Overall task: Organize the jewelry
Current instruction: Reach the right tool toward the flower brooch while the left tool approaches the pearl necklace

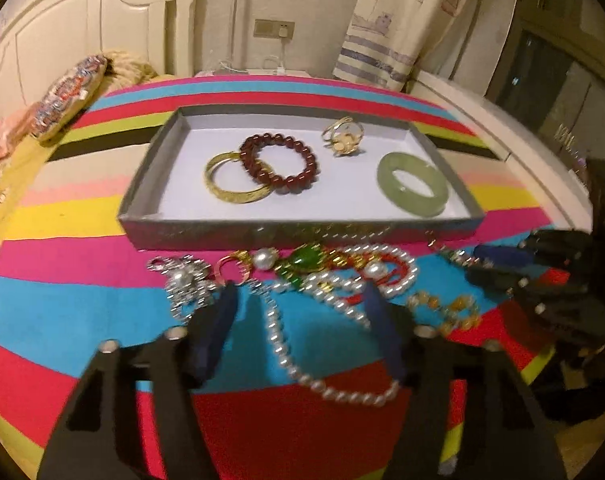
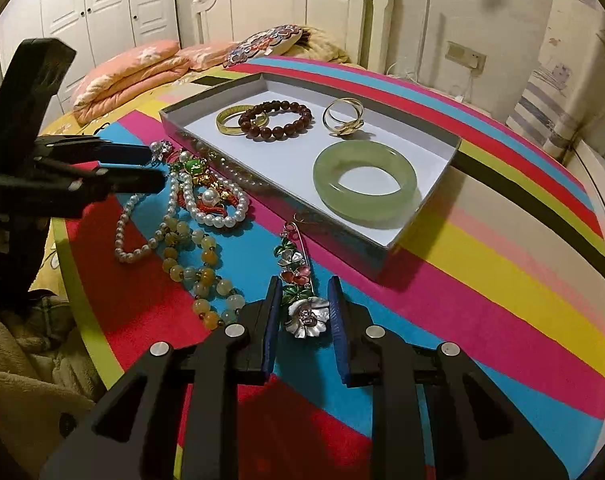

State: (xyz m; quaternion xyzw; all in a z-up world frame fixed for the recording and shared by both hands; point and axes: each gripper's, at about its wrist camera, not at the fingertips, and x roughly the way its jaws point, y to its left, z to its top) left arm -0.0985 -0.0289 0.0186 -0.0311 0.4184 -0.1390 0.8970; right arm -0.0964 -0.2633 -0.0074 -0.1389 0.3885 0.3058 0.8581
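A grey tray (image 1: 302, 236) (image 2: 422, 216) holds a green jade bangle (image 1: 412, 182) (image 2: 364, 184), a dark red bead bracelet (image 1: 280, 164) (image 2: 276, 120), a gold bangle (image 1: 232, 184) (image 2: 232, 120) and a gold ring piece (image 1: 342, 136) (image 2: 342, 122). In front of it lies a tangled pile with a pearl necklace (image 1: 322, 344) (image 2: 182, 204), a green-stone piece (image 1: 304, 262) and yellow beads (image 2: 202, 276). My left gripper (image 1: 302, 296) (image 2: 158, 168) is open over the pile. My right gripper (image 2: 304, 292) (image 1: 498, 264) is open around a flower brooch (image 2: 302, 300), not clamping it.
The jewelry lies on a round table with a striped cloth (image 2: 482, 280). A bed with pillows (image 2: 134, 68) and a headboard stands behind. A silver ornament (image 1: 186, 280) lies at the pile's left end.
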